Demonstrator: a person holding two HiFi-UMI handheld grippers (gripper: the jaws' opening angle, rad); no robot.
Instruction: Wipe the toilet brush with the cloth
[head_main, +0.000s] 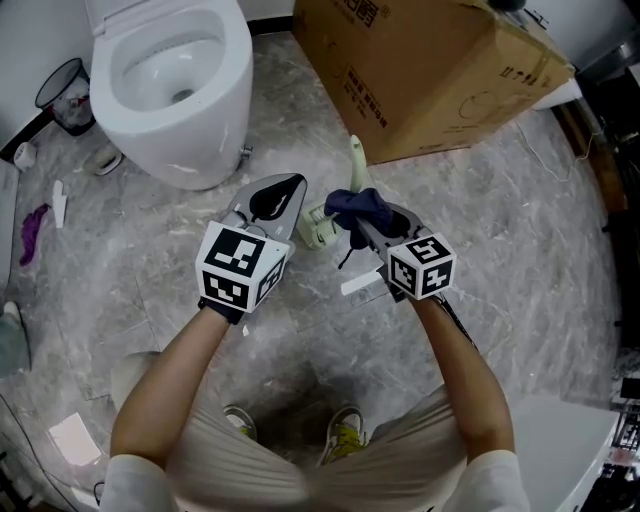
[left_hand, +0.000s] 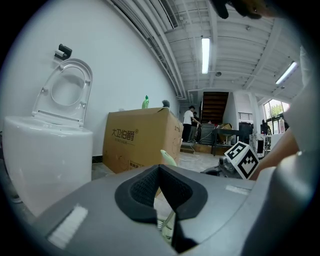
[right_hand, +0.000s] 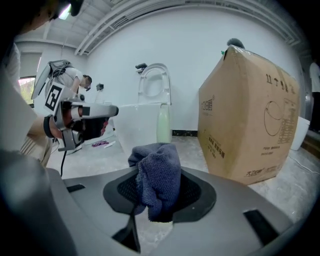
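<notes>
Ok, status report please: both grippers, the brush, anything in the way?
Left gripper shut on toilet brush, low down. Right gripper shut on dark blue cloth, cloth at the brush handle. Nothing between them.

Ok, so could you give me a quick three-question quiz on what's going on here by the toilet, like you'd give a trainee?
1. True or false: the right claw is empty.
2. The cloth is: A red, B dark blue, C white.
3. In the head view, what big thing stands to the right of the toilet?
Key: 1 false, it is shut on the cloth. 2 B. 3 the cardboard box.
</notes>
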